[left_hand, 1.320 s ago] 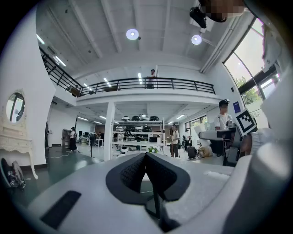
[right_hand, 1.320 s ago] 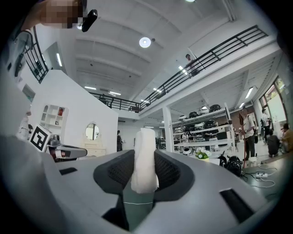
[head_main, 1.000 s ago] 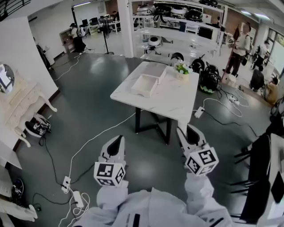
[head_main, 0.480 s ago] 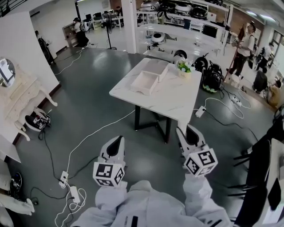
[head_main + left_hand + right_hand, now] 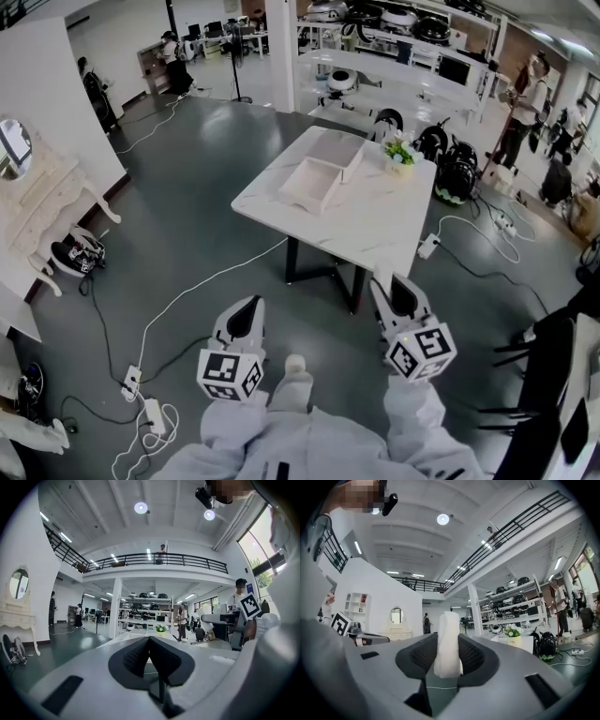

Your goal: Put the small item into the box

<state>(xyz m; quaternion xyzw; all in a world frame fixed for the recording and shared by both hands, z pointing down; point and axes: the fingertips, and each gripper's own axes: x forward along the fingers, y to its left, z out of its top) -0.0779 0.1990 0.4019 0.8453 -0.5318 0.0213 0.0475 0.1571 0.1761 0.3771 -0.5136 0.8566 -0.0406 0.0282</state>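
My right gripper (image 5: 394,292) has its fingers (image 5: 423,656) pinching the small white item (image 5: 448,641), which stands upright between them. The left gripper (image 5: 242,317) carries nothing, and its fingers (image 5: 136,657) are pressed together. Both hang over the floor (image 5: 187,234), well short of the near edge of the tabletop (image 5: 375,225). The open white box (image 5: 300,199) sits toward the far left corner, its lid (image 5: 339,148) just behind it and a potted plant (image 5: 399,155) by the far edge. I judge the pick done; the approach and the drop into the box are left.
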